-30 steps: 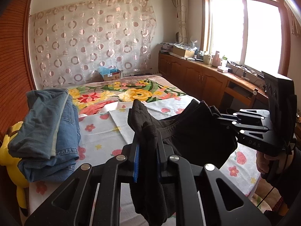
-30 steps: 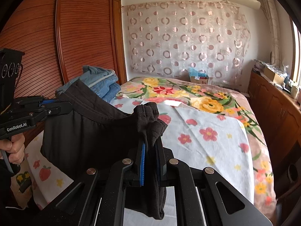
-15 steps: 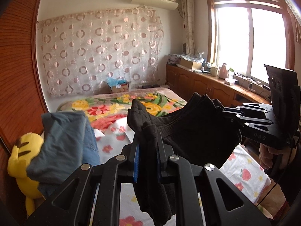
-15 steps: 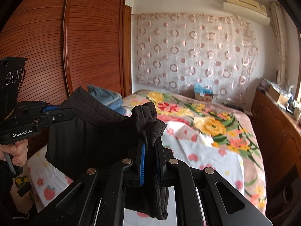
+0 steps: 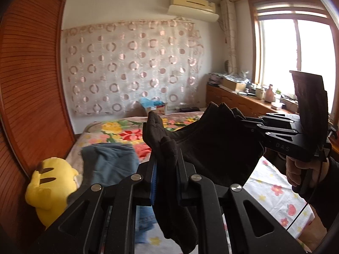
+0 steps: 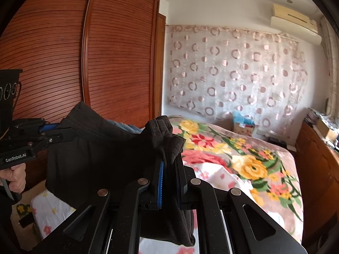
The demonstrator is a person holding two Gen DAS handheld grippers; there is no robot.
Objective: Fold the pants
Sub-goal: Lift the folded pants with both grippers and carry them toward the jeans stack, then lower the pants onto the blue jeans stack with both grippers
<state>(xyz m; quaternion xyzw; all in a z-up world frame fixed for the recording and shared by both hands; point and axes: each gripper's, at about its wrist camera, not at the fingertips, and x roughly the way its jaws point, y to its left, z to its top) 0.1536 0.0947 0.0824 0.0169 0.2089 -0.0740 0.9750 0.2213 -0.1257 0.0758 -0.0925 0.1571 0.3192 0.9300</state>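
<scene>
While both grippers clamp the black pants [image 5: 214, 148] by the waistband, the garment hangs in the air, clear of the bed [image 5: 273, 188]. Left gripper [image 5: 166, 182] is closed on a bunched corner of cloth; right gripper [image 6: 169, 182] is closed on the opposite corner (each also shows side-on in the other's view). Compared with a second ago both cameras sit higher and tilt up: ceiling and AC unit [image 5: 192, 7] are now in frame, less of the sheet shows, and the jeans [image 5: 110, 163] plus yellow plush [image 5: 50, 188] have slid low-left. So the pants have been lifted up and held stretched between the two hands, legs dropping below out of view. Judgement: this is the shake-out/straighten stage, no fold made yet; next comes laying them flat on the sheet. Risk is the bunched grips slipping or the legs landing twisted.
</scene>
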